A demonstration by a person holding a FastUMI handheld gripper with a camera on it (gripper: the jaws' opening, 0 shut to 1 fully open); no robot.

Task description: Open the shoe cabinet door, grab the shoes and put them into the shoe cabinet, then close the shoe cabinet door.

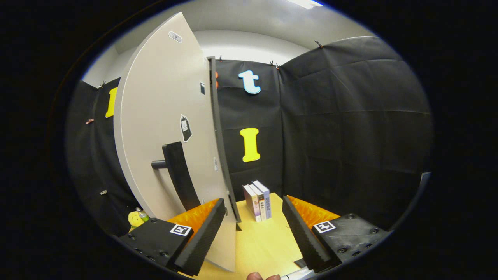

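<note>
The beige shoe cabinet door (163,116) is swung out and stands almost edge-on to me, with its black bar handle (179,175) on the face turned my way. My gripper (253,202) is open, fingers wide apart. The door's free edge (222,155) runs down between the fingers, close to the left finger (202,233), which lies in front of the door's face below the handle. Whether that finger touches the door I cannot tell. The right finger (301,229) is well clear of the door, over the yellow tabletop (268,241).
Three books (257,201) stand upright on the yellow tabletop just beyond the fingers, against the black cloth wall. A yellow-green toy and a small bottle (137,218) sit low behind the door on the left. A person's fingertip (256,277) shows below the fingers.
</note>
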